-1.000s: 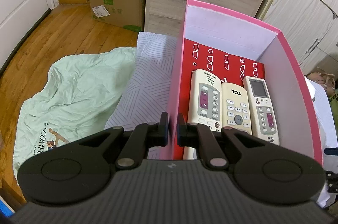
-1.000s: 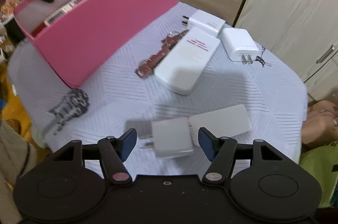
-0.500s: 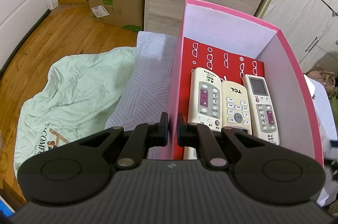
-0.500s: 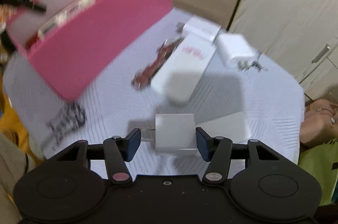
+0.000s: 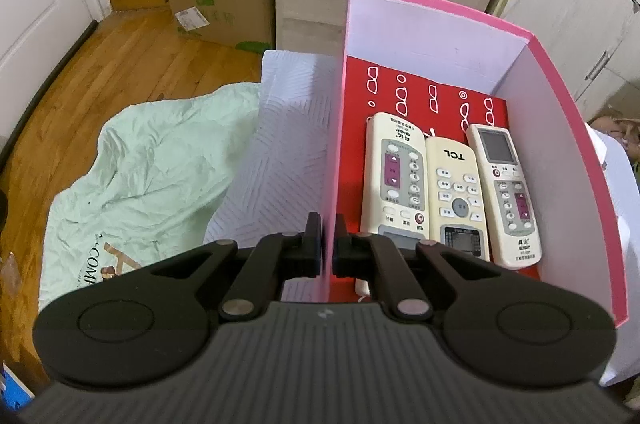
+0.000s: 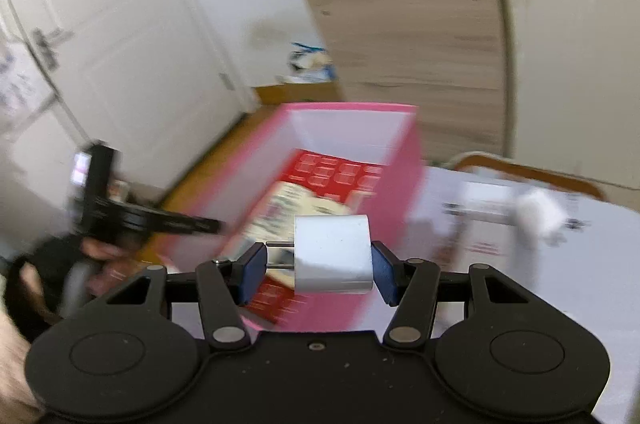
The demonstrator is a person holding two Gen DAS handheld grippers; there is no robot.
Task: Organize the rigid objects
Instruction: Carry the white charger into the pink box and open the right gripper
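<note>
Right tongs [image 6: 318, 270] hold the white charger [image 6: 331, 253] low centre of the right wrist view, one pad on its flat side, the other against the plug prongs; a second ago the same charger lay on the bench between open pads, so the pick is done. Since then the view has swung from the bench top up to the pink box [image 6: 410, 160], which now sits just behind the charger mid-frame, open top facing the camera, heavy motion blur. I read that as transfer under way, drop into the box next. Left tongs [image 5: 328, 248] are pinched narrow on the box's near-left wall [image 5: 338, 128], bottom centre of the left wrist view, same spot as a second ago, so the box is being steadied. Inside it three remotes [image 5: 456, 184] lie side by side on the red liner [image 5: 400, 92], lower part of the box; bare liner above them in frame looks like the free slot. On the bench at right of the right wrist view, more white adapters [image 6: 538, 212] wait, blurred. Far upper left of the left wrist view: a cardboard carton [image 5: 224, 8] on the wood floor
</note>
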